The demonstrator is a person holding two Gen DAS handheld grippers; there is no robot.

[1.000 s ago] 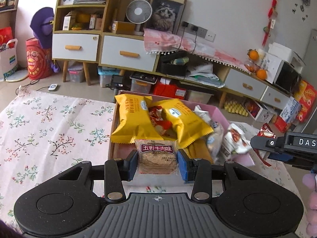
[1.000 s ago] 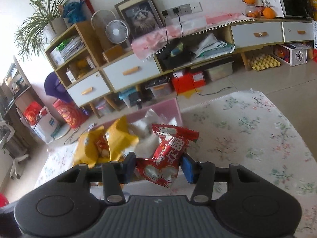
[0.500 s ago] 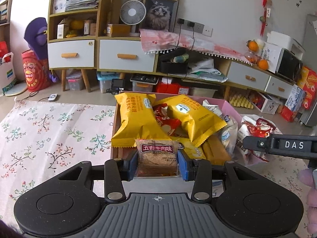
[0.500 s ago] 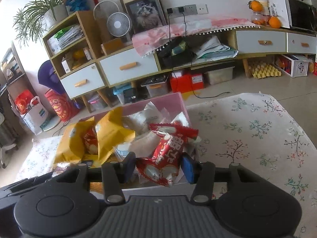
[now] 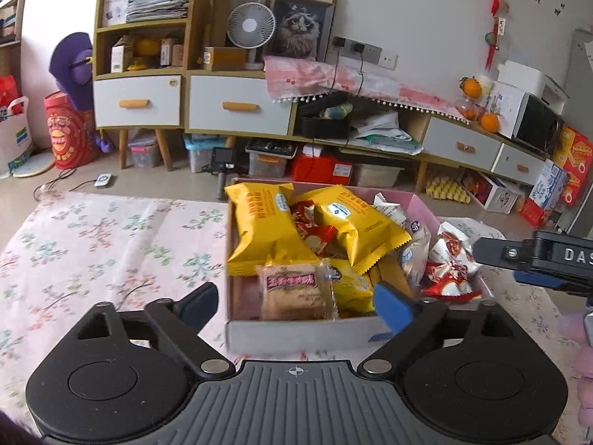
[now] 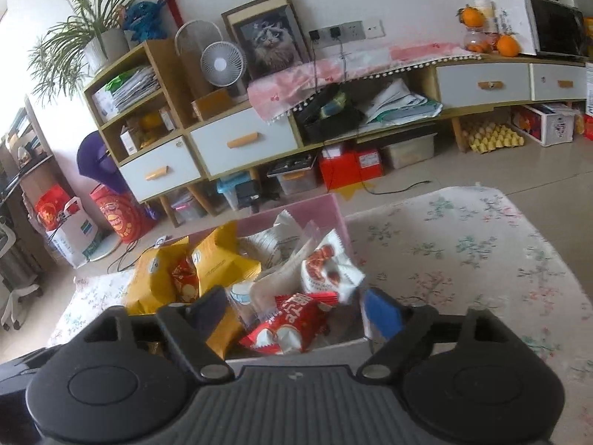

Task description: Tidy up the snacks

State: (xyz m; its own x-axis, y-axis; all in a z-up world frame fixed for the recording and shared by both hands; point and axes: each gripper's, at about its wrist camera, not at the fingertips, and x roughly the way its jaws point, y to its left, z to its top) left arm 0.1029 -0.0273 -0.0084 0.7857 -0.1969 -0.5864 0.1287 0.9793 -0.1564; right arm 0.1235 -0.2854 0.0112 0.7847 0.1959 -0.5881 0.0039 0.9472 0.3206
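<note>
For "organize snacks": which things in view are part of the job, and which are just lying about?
Part of the job:
- pink box
- yellow packets
- brown biscuit pack, released by left gripper, jaws just opened
- red packet, released by right gripper

Lying about:
- fan
- cat picture
- oranges
</note>
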